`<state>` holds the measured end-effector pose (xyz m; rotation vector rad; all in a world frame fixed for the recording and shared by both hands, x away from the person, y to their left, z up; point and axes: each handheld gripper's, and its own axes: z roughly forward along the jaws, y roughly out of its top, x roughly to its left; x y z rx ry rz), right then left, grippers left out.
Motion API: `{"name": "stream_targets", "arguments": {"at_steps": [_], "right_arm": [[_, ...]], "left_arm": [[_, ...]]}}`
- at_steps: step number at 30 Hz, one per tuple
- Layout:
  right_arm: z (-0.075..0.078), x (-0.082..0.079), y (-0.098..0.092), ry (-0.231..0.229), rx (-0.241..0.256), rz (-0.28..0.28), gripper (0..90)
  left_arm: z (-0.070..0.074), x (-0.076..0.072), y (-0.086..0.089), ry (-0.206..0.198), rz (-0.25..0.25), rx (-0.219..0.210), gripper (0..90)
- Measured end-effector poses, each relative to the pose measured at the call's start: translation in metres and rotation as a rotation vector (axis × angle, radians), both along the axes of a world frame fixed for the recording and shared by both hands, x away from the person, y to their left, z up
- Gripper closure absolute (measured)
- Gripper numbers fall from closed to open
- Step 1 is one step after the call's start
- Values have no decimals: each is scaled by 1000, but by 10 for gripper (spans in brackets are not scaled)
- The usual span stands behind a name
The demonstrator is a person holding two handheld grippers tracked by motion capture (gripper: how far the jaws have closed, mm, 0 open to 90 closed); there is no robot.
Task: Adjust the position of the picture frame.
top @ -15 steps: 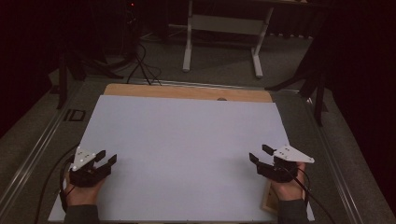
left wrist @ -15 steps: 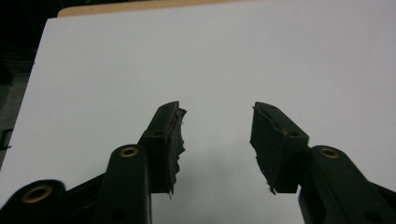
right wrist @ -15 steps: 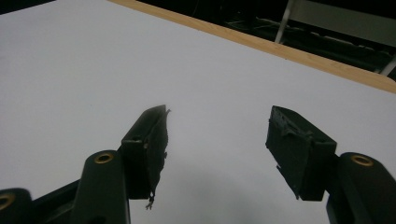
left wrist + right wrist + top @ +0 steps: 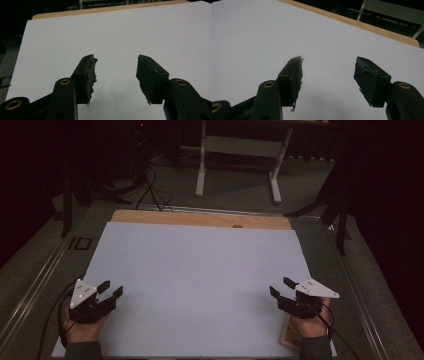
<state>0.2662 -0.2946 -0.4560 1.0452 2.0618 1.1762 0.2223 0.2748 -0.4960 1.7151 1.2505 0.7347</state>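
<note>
held low over the white sheet [image 4: 200, 285] covering the wooden table [image 4: 200, 217]: left gripper [image 4: 111, 291] near the sheet's near-left corner, jaws spread apart, nothing between them; right gripper [image 4: 281, 287] near the near-right corner, jaws likewise apart and empty. gripped from behind by the left hand [image 4: 82, 329] and right hand [image 4: 310, 322]. seen beyond the table: a white stand [image 4: 202, 165] on the floor.
</note>
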Motion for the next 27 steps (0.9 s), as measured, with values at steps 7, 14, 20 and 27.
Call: {"name": "stream_targets", "arguments": {"at_steps": [7,14,20,27], "right_arm": [[5,-3,-2,-5,-19,1,391],[2,-3,-6,24,-40,-11,397],[0,-4,-13,43,-45,-5,444],[-2,-7,-19,65,-68,-11,453]], "left_arm": [[-3,2,0,29,11,2,486],[-2,1,-4,21,-1,21,488],[1,-2,-9,-7,-27,44,487],[2,-4,-10,-19,-26,56,487]]}}
